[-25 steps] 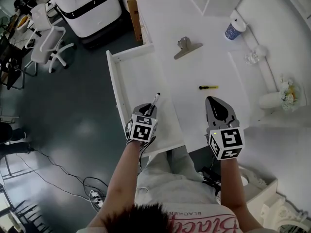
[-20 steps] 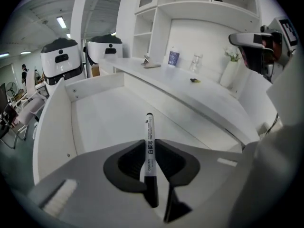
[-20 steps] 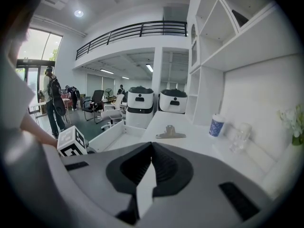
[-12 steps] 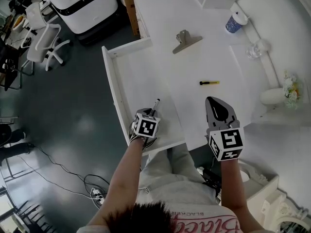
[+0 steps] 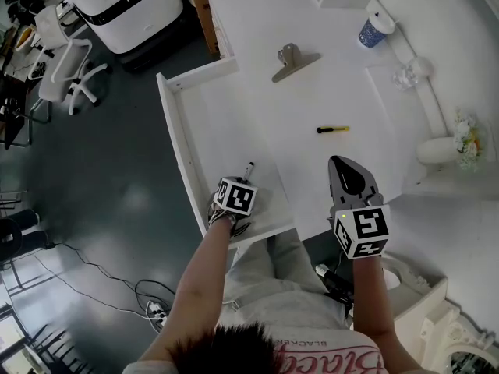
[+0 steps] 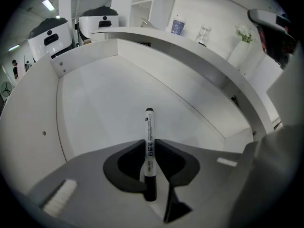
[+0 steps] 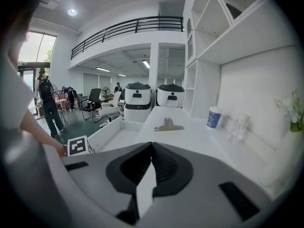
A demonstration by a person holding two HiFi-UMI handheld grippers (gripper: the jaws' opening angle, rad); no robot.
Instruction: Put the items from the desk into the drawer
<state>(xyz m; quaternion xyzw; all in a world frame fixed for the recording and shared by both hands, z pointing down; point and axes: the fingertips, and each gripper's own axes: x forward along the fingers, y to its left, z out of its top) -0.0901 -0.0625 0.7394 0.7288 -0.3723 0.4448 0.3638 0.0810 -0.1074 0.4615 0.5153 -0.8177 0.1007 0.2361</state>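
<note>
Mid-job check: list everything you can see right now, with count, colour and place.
marker: one, white with black cap, over the drawer floor, held
drawer: one, white, pulled open left of the desk
desk: one, white
binder clip: one, grey metal, far part of the desk
small tool: one, yellow and black, mid desk
cup: one, blue patterned, back of the desk
glass: one, clear, near the cup
office chair: one, white, on the floor
left hand-held gripper: grey, shut on the marker
right hand-held gripper: grey, shut, empty, over the desk's near edge
</note>
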